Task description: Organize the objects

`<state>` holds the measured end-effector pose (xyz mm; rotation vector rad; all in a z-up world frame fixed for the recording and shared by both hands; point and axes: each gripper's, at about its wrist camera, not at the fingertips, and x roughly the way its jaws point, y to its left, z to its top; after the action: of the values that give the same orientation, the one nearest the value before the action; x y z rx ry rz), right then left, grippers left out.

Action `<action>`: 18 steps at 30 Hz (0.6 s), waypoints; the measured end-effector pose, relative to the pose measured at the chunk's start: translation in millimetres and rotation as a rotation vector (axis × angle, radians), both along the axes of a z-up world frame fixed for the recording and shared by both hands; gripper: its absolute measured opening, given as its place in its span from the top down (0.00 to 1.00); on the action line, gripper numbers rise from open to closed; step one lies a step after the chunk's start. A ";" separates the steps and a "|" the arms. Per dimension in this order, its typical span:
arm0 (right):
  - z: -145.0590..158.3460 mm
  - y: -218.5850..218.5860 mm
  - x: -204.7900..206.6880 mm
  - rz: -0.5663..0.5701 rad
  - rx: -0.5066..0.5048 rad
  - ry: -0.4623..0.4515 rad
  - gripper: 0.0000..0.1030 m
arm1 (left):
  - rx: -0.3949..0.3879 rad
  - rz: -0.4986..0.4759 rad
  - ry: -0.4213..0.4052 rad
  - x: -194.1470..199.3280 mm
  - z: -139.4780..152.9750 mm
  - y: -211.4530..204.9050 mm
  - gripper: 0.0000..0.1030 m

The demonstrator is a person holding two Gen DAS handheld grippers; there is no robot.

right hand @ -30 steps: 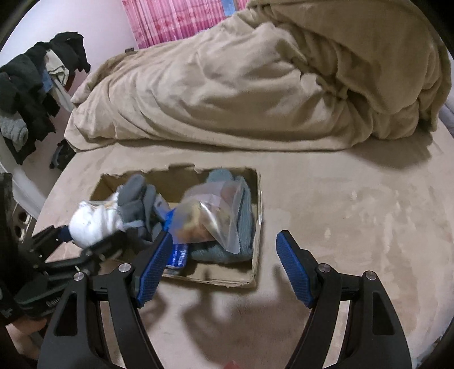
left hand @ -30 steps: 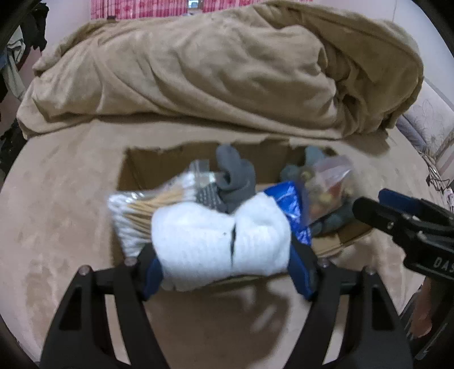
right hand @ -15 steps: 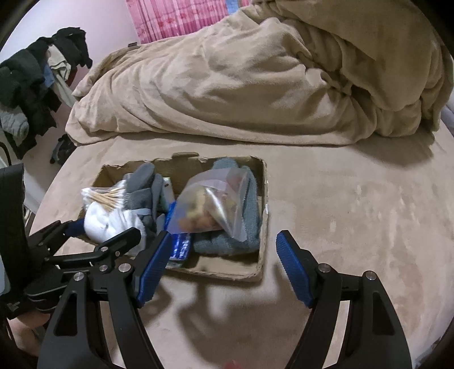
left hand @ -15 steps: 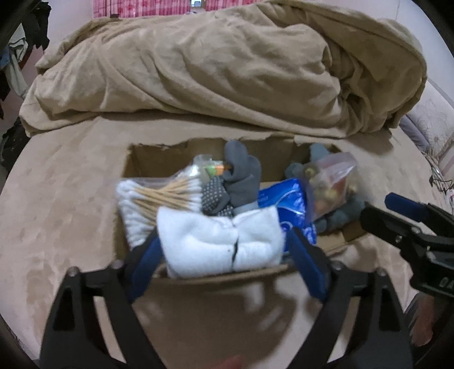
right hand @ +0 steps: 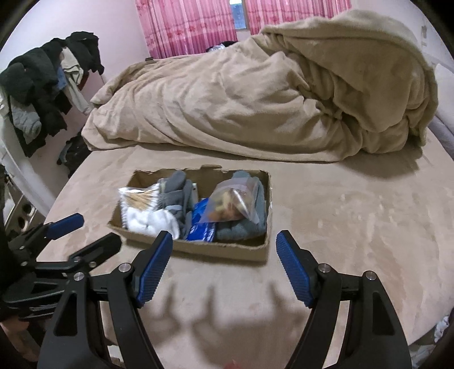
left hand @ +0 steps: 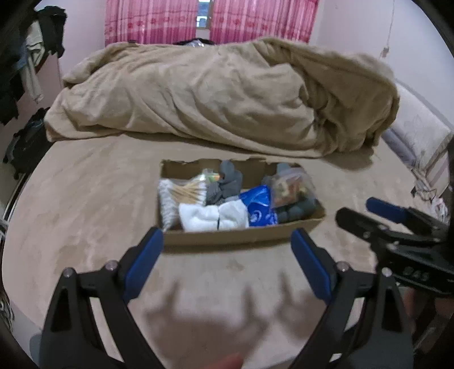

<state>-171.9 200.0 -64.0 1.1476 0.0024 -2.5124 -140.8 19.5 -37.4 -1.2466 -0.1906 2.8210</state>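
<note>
A shallow cardboard box (left hand: 241,237) (right hand: 221,249) lies on the tan bed. In it are rolled white socks (left hand: 214,216) (right hand: 150,220), a bag of cotton swabs (left hand: 181,193) (right hand: 136,200), grey gloves (left hand: 225,181) (right hand: 176,190), a blue packet (left hand: 259,208) (right hand: 201,227) and a clear bag of small items (left hand: 292,186) (right hand: 232,203). My left gripper (left hand: 227,262) (right hand: 82,232) is open and empty, in front of the box. My right gripper (right hand: 224,266) (left hand: 366,211) is open and empty, near the box's front right.
A bunched tan blanket (left hand: 227,96) (right hand: 269,99) covers the far half of the bed. Clothes hang on a rack (right hand: 42,85) at the left. Pink curtains (left hand: 210,20) hang at the back. A pillow (left hand: 417,130) lies at the right edge.
My left gripper opened, let the white socks go into the box, and drew back and up. The right gripper also drew back a little.
</note>
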 end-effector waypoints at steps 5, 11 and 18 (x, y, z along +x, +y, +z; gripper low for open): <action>14.4 -2.6 27.6 0.017 0.005 0.012 0.24 | 0.025 0.029 0.034 43.9 25.9 -6.3 0.10; 30.4 0.1 73.3 0.021 -0.011 0.011 0.24 | 0.020 0.037 0.041 85.7 35.6 -3.2 0.10; 42.6 4.1 105.3 0.017 -0.008 0.037 0.24 | -0.004 0.075 0.039 111.4 35.2 -7.5 0.10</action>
<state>-66.6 204.0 -21.4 1.0938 0.0111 -2.5161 -29.4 12.1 -2.2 -1.2091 -0.2353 2.9072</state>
